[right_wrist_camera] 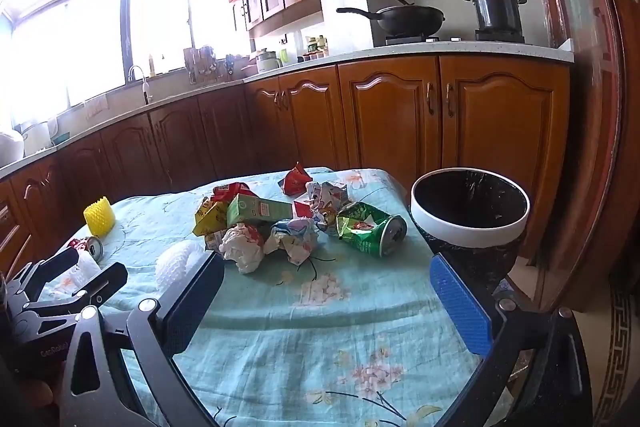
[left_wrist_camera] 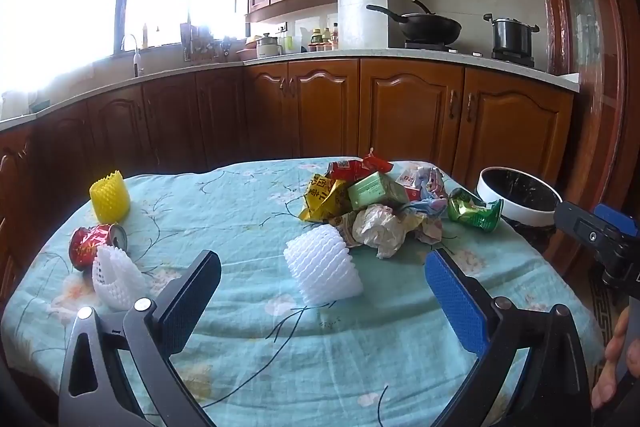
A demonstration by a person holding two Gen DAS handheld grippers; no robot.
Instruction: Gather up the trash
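I count three foam fruit nets: one yellow net [left_wrist_camera: 109, 200] at the left of the frame, and two white nets [left_wrist_camera: 323, 267] [left_wrist_camera: 116, 281] lower down. Two crushed cans: a red can [left_wrist_camera: 94, 245] at left, a green can [left_wrist_camera: 474, 213] at right. One green carton [left_wrist_camera: 376, 190] in the centre heap. One bin [right_wrist_camera: 470, 213] at right. I hold two hand-held grippers [left_wrist_camera: 322, 297] [right_wrist_camera: 328, 297].

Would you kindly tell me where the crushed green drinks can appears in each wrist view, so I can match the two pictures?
Left wrist view: the crushed green drinks can lies right of centre, just left of the white-rimmed black-lined bin.
Right wrist view: the can lies near centre, left of that bin, open end towards the camera.
Shared landmark: the green carton atop the wrapper pile.
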